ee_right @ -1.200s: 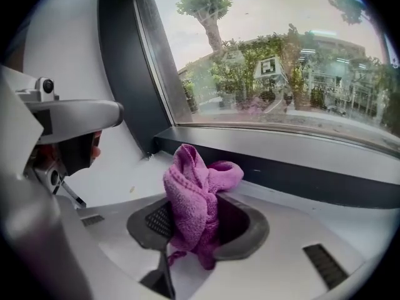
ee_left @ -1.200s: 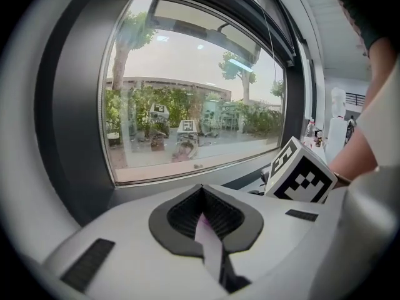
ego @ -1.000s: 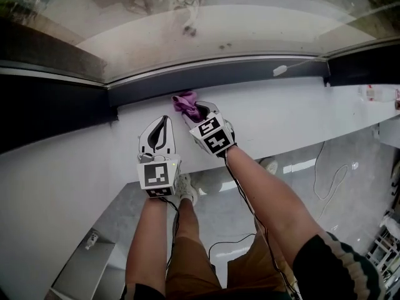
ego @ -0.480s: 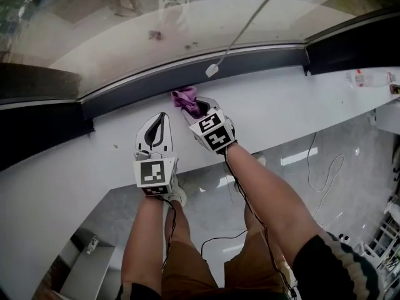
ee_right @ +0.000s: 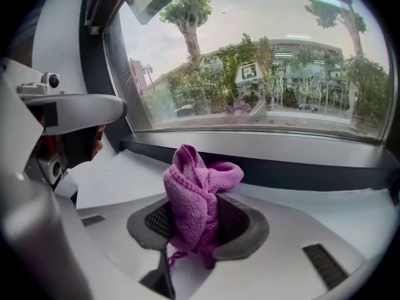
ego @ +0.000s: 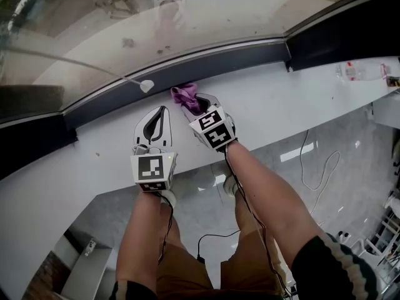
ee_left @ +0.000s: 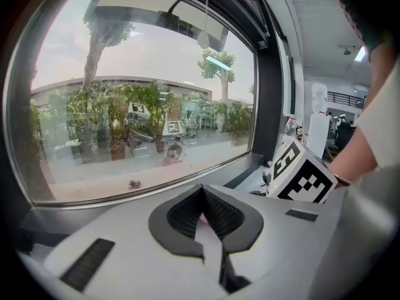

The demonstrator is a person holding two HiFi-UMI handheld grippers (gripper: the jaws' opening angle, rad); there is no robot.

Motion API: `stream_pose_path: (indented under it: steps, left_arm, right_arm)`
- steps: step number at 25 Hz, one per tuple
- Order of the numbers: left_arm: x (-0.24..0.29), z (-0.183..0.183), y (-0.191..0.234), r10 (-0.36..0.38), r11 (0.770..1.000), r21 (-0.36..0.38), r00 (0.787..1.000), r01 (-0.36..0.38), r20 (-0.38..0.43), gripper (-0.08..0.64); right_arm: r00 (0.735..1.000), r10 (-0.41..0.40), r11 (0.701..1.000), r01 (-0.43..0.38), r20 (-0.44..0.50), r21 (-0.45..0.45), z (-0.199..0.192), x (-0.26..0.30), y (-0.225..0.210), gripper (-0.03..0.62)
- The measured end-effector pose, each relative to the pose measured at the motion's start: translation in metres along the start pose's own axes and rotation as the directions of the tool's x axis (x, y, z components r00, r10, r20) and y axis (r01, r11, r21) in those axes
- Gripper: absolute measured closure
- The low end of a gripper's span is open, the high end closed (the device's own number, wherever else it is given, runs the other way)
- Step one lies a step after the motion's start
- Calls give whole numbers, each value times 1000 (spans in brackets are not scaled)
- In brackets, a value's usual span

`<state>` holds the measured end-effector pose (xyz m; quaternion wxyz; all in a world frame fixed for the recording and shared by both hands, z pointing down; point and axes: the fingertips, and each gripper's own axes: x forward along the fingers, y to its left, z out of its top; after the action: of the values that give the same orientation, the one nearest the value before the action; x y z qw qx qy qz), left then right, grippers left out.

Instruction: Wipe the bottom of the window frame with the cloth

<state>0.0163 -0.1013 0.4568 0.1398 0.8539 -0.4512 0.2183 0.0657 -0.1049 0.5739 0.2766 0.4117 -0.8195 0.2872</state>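
A purple cloth (ego: 185,97) (ee_right: 195,195) is bunched between the jaws of my right gripper (ego: 195,104) (ee_right: 199,222), which is shut on it. The cloth's tip lies against the dark bottom rail of the window frame (ego: 212,61) (ee_right: 294,170), above the white sill (ego: 275,99). My left gripper (ego: 157,122) (ee_left: 201,212) rests on the sill just left of the right one, its jaws shut with nothing between them. It points at the glass (ee_left: 137,105).
A white cord with a small pull (ego: 147,86) hangs in front of the glass at left. Small items (ego: 350,70) sit on the sill at far right. Below the sill are the person's legs, a glossy floor and loose cables (ego: 315,167).
The view has shifted, so the frame and sill now sit further left. The hanging cord has swung from right to left. Both grippers keep their places, the cloth still at the rail.
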Motion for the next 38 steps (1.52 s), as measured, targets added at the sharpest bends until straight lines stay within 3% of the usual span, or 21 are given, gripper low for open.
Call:
stream_pose_path:
  steps: [10,14,24,38]
  left_arm:
    - [41,25,-60,-60,998,29,998,60,18,555]
    - [57,37,-82,-66,998,-4,998,67,16,555]
    - [100,49,-143,-139,987,79,990,137,19,555]
    - [140,60,-212,-221,971,94,975,219,19,555]
  right_arm:
    - [998,-55,997,55,12,51,-20,-38,-68,433]
    - [997,-72,996,71,12,55,-28,-52,-92,433]
    - [991,-135,989,134,7,57,-45,-89,-162,433]
    - [971,-240,967,240,-10,83,-62,-131,-239,433]
